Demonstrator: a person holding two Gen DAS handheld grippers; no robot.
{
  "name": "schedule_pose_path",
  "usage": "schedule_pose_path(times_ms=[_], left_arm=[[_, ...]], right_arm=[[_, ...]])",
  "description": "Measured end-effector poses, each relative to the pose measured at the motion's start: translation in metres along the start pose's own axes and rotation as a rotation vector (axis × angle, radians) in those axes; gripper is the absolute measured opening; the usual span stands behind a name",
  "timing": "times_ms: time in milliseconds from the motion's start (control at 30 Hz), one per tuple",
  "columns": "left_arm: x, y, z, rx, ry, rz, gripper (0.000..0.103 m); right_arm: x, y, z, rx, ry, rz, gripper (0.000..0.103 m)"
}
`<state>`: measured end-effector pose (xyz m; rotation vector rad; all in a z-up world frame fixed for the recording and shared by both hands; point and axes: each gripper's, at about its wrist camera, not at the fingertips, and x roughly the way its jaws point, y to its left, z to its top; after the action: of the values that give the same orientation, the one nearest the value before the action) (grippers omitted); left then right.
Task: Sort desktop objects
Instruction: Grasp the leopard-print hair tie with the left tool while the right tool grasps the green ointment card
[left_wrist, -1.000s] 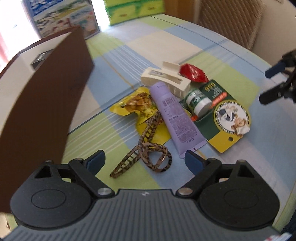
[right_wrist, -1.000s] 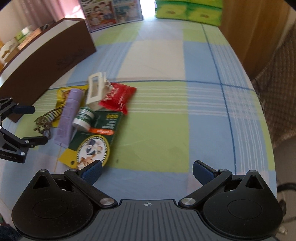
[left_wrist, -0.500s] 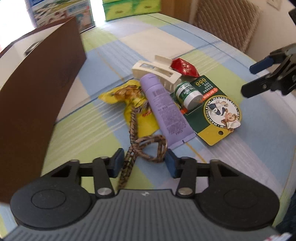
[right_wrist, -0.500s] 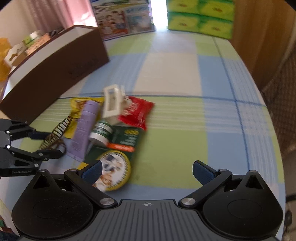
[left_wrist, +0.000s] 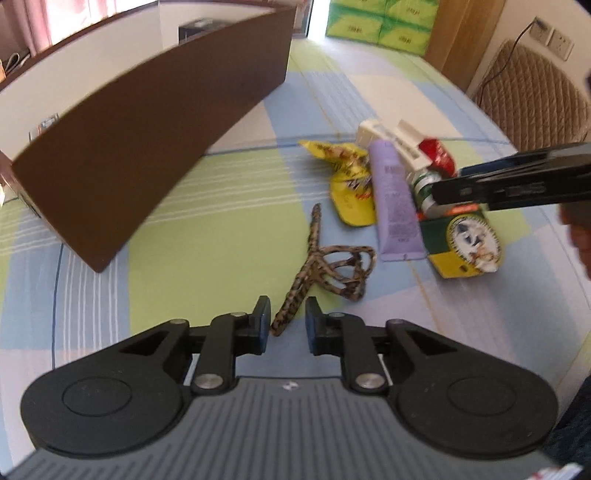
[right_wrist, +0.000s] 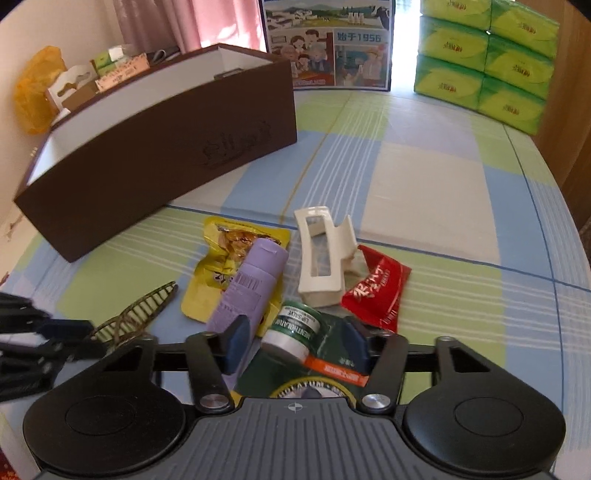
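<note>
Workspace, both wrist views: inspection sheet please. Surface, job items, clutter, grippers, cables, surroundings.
Surface: checked tablecloth, flat.
Job's things: leopard hair clip; purple tube lying on yellow snack pack; white claw clip; red sachet; lip salve card; brown box, open.
Clutter: nothing seen.
Grippers: left gripper shut around hair clip's end; right gripper closing, astride lip salve card.
Cables: one at wall socket.
Surroundings: tissue packs, chair.

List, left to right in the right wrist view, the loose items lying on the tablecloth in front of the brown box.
Leopard-print hair clip → yellow snack packet → purple tube → white claw clip → red snack packet. The lip salve card sits nearer, under several of these, so I leave it out.
</note>
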<state>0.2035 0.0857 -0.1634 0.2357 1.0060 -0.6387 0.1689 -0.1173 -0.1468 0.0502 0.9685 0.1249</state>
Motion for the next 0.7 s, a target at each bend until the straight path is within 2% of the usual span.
schedule_pose_path(times_ms=[133,167,267,333,500,600,667,700], left_arm=[[-0.006,-0.009,0.002,0.027,-0.024,-0.02,0.034],[-0.007,-0.012,0.003,0.035,-0.028,-0.021,0.041],[-0.007,-0.02,0.007,0.066,-0.045,-0.023,0.053],[-0.002,-0.026,0.011,0.081,-0.045,-0.02,0.056],[0.013,-0.033,0.018,0.097,-0.026,-0.025,0.056],[0.025,-0.034,0.02,0.098,-0.003,-0.01,0.051],[0.031,-0.033,0.021,0.091,0.01,0.003,0.045],[0.033,-0.032,0.022,0.087,0.014,0.008,0.045]], right_arm=[[0.013,0.0,-0.002,0.002,0.016,-0.005,0.037],[0.014,-0.001,-0.003,0.004,0.017,-0.008,0.032],[0.011,-0.004,-0.007,-0.01,0.023,-0.016,0.032],[0.006,-0.008,-0.011,-0.008,0.038,-0.008,0.032],[-0.008,-0.022,-0.025,-0.001,0.059,0.006,0.032],[-0.017,-0.032,-0.034,0.003,0.061,0.008,0.032],[-0.022,-0.038,-0.038,0.014,0.06,0.003,0.032],[-0.023,-0.041,-0.04,0.023,0.063,0.004,0.032]])
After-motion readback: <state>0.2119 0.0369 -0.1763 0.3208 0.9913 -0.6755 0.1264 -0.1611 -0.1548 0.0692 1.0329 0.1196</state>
